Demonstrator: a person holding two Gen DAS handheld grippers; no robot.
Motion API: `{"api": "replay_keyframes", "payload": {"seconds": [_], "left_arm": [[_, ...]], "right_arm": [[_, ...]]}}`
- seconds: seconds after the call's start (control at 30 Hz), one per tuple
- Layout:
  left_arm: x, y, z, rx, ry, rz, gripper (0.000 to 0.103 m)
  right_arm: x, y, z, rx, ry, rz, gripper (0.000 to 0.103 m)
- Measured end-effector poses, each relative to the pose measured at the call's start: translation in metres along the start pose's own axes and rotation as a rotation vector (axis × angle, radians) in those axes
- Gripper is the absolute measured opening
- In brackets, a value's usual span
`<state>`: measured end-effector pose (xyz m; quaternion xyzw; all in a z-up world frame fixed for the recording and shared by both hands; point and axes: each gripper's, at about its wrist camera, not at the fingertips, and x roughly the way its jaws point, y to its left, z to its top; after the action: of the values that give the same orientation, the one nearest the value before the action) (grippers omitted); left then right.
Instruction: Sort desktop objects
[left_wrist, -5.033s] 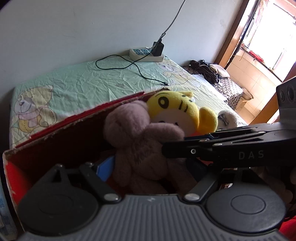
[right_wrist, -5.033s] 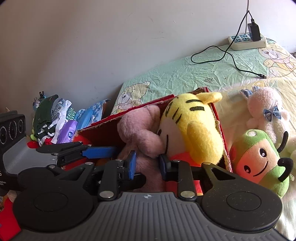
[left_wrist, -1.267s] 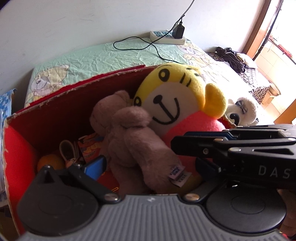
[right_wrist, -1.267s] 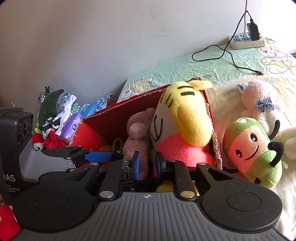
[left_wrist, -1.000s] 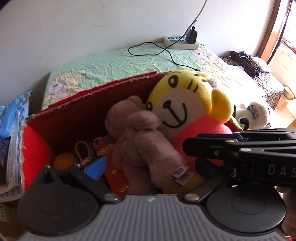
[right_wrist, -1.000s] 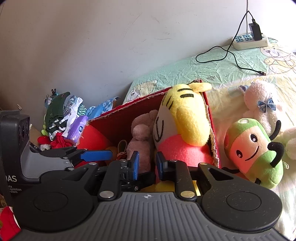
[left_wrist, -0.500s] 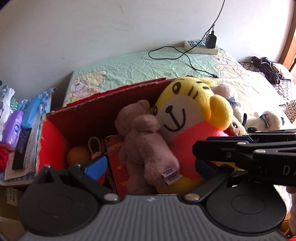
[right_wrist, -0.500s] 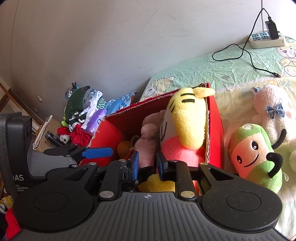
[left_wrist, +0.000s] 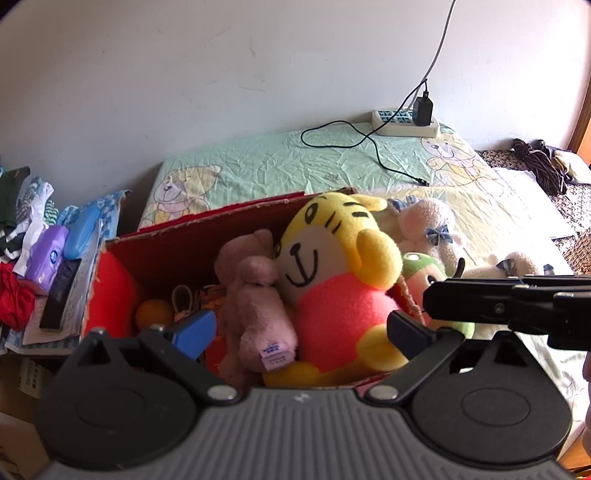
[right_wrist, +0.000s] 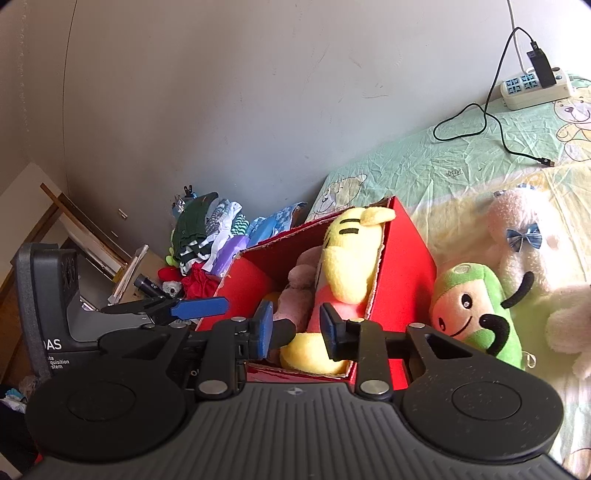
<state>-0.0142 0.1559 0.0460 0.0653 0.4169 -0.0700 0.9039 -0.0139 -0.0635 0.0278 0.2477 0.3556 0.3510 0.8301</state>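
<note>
1. Holding my left gripper (left_wrist: 301, 330) wide apart and empty above the red box (left_wrist: 192, 236).
2. My right gripper (right_wrist: 295, 328) hangs slightly parted, gripping nothing.
3. Inside the box, a pink bear (left_wrist: 255, 295) leans against a yellow tiger (left_wrist: 332, 266).
4. Just beside the box on the bed (right_wrist: 443, 162) lies a green doll (right_wrist: 469, 310), then a white lamb (right_wrist: 524, 236).

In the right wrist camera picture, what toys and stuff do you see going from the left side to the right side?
Pile of clothes → red box → yellow tiger plush inside it → green bug plush → pink plush with a blue bow.
</note>
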Motion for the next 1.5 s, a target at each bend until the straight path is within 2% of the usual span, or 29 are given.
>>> {"api": "replay_keyframes", "payload": {"seconds": [0.17, 0.3, 0.67, 0.97, 1.13, 1.37, 1.5], "left_arm": [[-0.01, -0.024, 0.004, -0.005, -0.039, 0.011, 0.099], [-0.017, -0.049, 0.008, 0.003, -0.058, -0.012, 0.099], [-0.011, -0.134, 0.004, 0.113, -0.083, -0.135, 0.099], [0.03, -0.176, 0.004, 0.159, -0.027, -0.298, 0.1], [0.062, -0.192, 0.014, 0.199, 0.002, -0.391, 0.099], [0.116, -0.198, 0.034, 0.144, 0.063, -0.56, 0.099], [0.14, -0.203, 0.039, 0.136, 0.091, -0.597, 0.099]], "right_arm": [[-0.024, -0.019, 0.001, 0.017, -0.012, 0.013, 0.032], [-0.043, -0.037, 0.0, 0.037, -0.027, 0.004, 0.032], [-0.085, -0.1, -0.011, 0.155, -0.036, -0.144, 0.032], [-0.091, -0.148, -0.03, 0.272, 0.004, -0.252, 0.032], [-0.091, -0.174, -0.042, 0.357, -0.006, -0.3, 0.032], [-0.092, -0.199, -0.049, 0.418, -0.039, -0.327, 0.032], [-0.089, -0.206, -0.05, 0.438, -0.051, -0.324, 0.032]]}}
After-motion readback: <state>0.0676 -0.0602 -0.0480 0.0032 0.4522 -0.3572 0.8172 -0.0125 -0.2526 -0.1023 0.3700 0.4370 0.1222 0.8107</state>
